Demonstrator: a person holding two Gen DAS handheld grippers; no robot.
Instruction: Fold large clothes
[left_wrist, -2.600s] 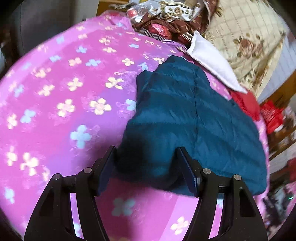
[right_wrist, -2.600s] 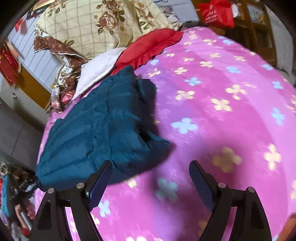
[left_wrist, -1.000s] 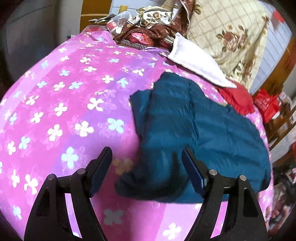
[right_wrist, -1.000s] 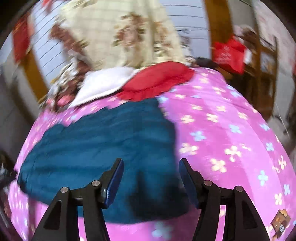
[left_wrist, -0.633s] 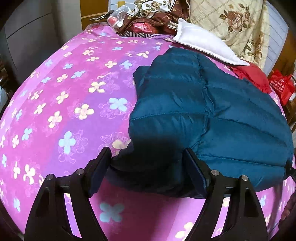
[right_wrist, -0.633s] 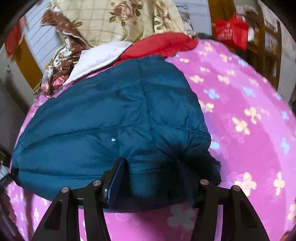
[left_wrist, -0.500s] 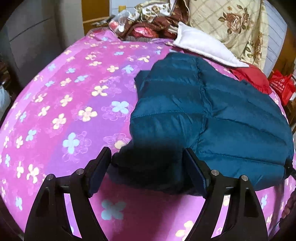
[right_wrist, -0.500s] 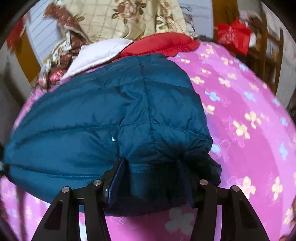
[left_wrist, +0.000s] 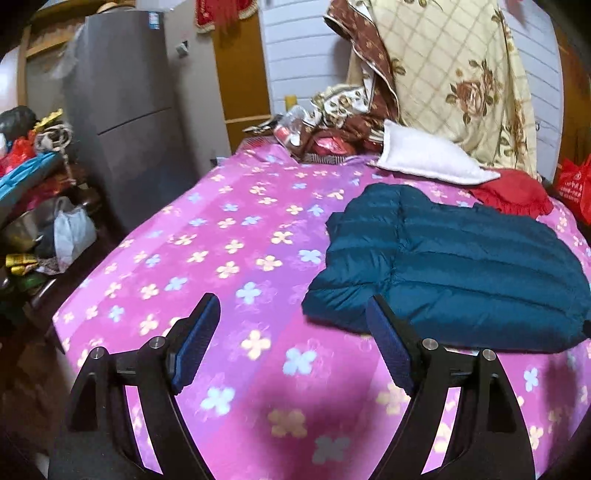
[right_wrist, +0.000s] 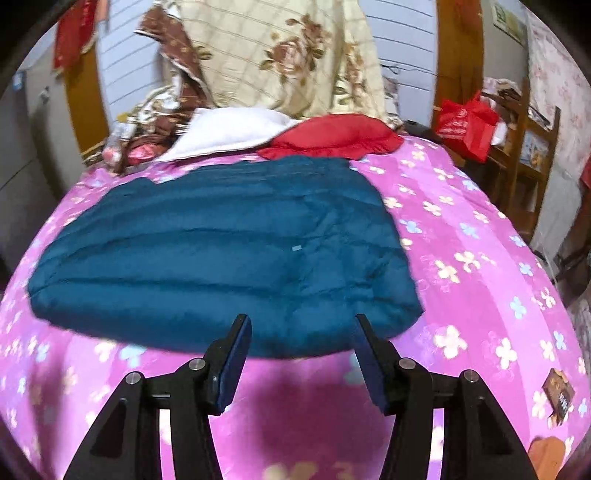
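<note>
Left view: left gripper (left_wrist: 291, 314) wide and empty over the pink bed (left_wrist: 229, 258), folded jacket (left_wrist: 454, 273) lying just right of it; right view: right gripper (right_wrist: 301, 332) half-spread, empty, jaws having just narrowed, jacket (right_wrist: 221, 251) just beyond its tips.

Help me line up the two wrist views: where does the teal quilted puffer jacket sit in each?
Left wrist: teal quilted puffer jacket at centre right on the bed.
Right wrist: it fills centre left.
Shared landmark: the white pillow behind it.
</note>
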